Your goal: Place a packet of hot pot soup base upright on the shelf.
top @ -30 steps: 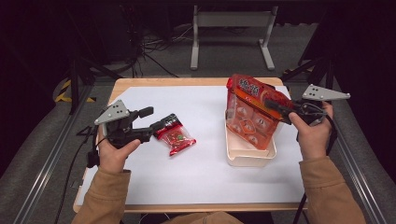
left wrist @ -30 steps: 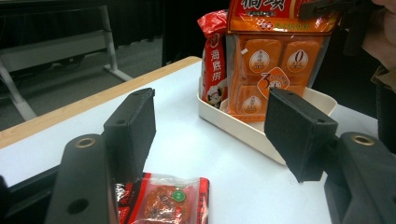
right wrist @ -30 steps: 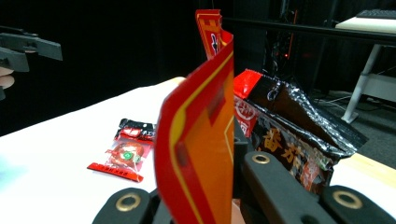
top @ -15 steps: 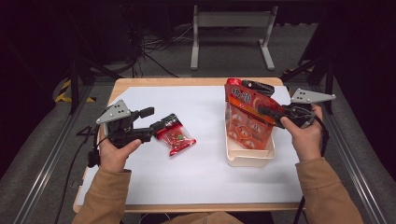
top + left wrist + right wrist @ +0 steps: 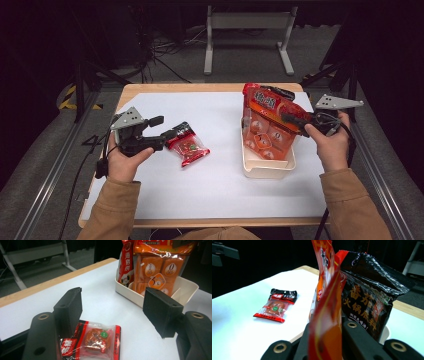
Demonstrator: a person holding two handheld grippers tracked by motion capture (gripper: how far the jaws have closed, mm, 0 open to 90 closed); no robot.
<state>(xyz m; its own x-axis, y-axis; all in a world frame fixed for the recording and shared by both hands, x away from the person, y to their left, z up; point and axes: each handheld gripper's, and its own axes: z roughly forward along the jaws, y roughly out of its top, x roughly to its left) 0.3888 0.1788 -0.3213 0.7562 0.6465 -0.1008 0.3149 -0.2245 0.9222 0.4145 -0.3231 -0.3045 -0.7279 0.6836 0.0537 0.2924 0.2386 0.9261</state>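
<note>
Two grippers in play. My right gripper [image 5: 289, 118] is clamped on the edge of a large orange-red plastic snack bag [image 5: 270, 127]; in the right gripper view its jaws pinch the bag's thin edge [image 5: 325, 322] between them. Bag stands tilted, its lower end inside the cream rectangular plastic tray [image 5: 267, 169] on the right of the white table sheet [image 5: 220, 185]. A black foil pouch with orange lettering [image 5: 367, 307] sits just behind the bag. My left gripper [image 5: 161, 128] has its jaws wide apart, holding nothing. One small red-and-clear plastic snack packet [image 5: 187, 148] lies flat on the sheet left of the tray, well apart from it, its near-left end under the left gripper's jaw tips [image 5: 93, 338].
</note>
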